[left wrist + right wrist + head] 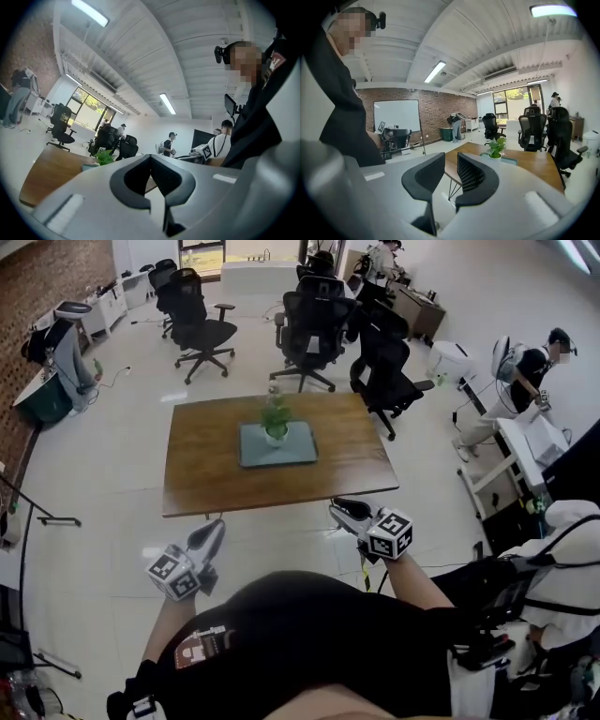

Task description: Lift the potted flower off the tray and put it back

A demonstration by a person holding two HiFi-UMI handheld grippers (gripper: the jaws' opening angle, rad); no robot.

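Observation:
A small green potted flower [276,423] stands on a grey-blue tray [302,452] in the middle of a brown wooden table [211,460]. Both grippers hang over the floor short of the table's near edge, well apart from the pot. My left gripper [216,527] is at the left, its jaws closed tip to tip [151,157] with nothing in them. My right gripper [343,510] is at the right, its jaws a narrow gap apart [451,157] and empty. The flower [497,147] and tray [512,161] show beyond the right jaws, and the flower's leaves [104,158] show past the left jaws.
Black office chairs [202,324] [314,324] [389,371] stand beyond and to the right of the table. A person [530,371] stands by a white desk [534,442] at the right. Another person in white [572,568] is close at the lower right.

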